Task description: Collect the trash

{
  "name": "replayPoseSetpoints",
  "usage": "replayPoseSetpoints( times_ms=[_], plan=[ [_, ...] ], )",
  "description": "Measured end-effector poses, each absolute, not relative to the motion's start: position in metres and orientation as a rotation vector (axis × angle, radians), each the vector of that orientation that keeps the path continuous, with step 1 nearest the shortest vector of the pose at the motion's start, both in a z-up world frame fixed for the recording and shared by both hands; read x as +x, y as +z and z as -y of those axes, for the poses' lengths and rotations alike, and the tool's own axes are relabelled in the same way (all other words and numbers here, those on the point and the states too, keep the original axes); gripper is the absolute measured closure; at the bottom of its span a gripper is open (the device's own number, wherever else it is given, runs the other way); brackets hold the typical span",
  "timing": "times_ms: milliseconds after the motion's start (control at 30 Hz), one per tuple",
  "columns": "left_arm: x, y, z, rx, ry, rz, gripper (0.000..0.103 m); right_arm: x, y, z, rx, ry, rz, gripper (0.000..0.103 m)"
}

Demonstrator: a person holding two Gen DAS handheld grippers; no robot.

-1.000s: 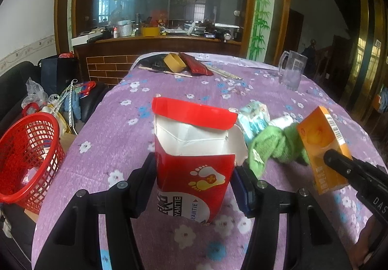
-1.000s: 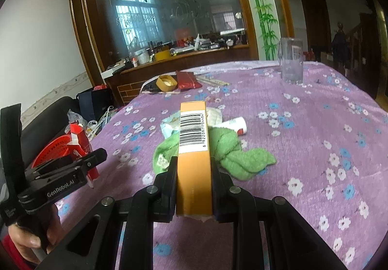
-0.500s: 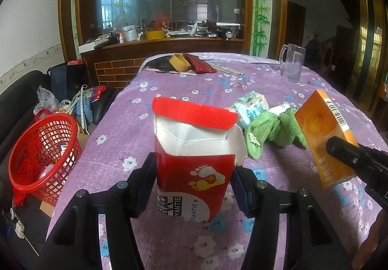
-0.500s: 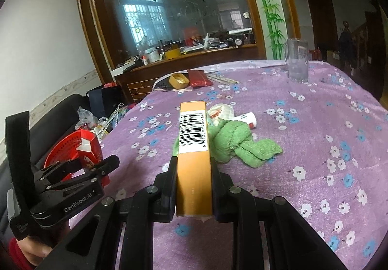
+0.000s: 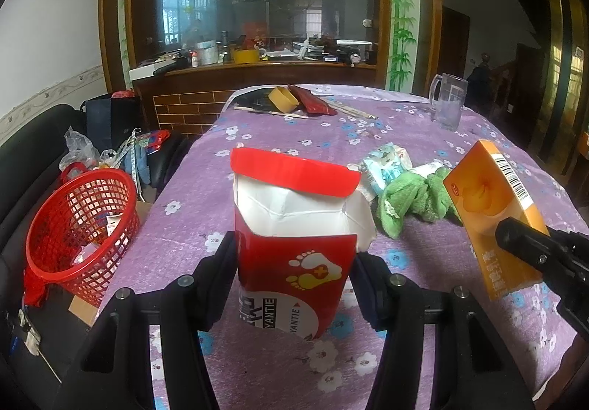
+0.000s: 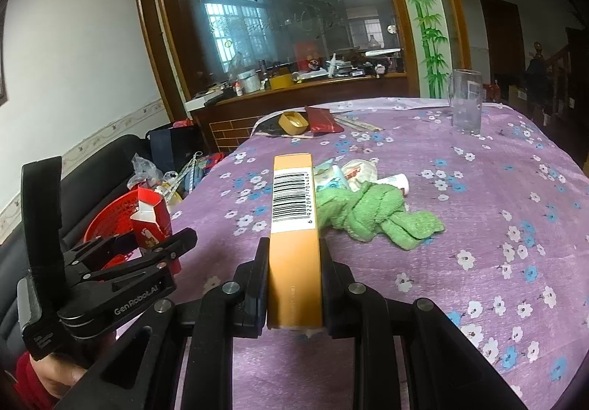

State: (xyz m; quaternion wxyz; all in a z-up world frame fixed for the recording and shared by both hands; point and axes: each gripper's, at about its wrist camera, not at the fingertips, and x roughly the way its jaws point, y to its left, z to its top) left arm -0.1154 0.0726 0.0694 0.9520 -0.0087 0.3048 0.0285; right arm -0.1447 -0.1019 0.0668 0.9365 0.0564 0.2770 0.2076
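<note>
Left gripper (image 5: 294,270): clamped on a red carton (image 5: 294,244), one pad on each side wall. The carton stands upright between the fingers, top flap torn open, white inside exposed, clear of the table.

Right gripper (image 6: 294,281): clenched on an orange carton (image 6: 294,237) across its narrow faces, barcode side up. The carton is off the table, near edge at the pads, far end pointing across the table.

Cross-check of views: the left wrist view shows the orange carton (image 5: 497,218) at right, tilted, its broad printed face visible, with one black finger of the right gripper across it. The right wrist view shows the left gripper (image 6: 147,244) at lower left with the red carton (image 6: 152,222) in it, and part of the hand (image 6: 55,373) holding that tool, in a red sleeve.

Table: purple flowered cloth (image 6: 478,225). Beyond both cartons lie a green rag (image 6: 375,214), knotted, with a pale crumpled wrapper (image 5: 386,167) touching its far side. Far right, a clear glass mug (image 6: 466,100), upright. At the far edge, a roll of tape (image 6: 292,122) beside a dark red packet (image 6: 323,119).

Containers: a red mesh basket (image 5: 79,222) sits below the table's left edge, left of the red carton. A few scraps of paper lie at its bottom; detail cannot be made out.
</note>
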Motion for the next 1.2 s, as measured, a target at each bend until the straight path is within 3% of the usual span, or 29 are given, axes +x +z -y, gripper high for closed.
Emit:
replayPoseSetpoints(
  times_ms=[1200],
  plan=[
    [-0.118,0.066,-0.126,-0.094,0.157,-0.64,0.047,-0.145,0.064,0.044,0.04,0.54,-0.608,0.078]
  ],
)
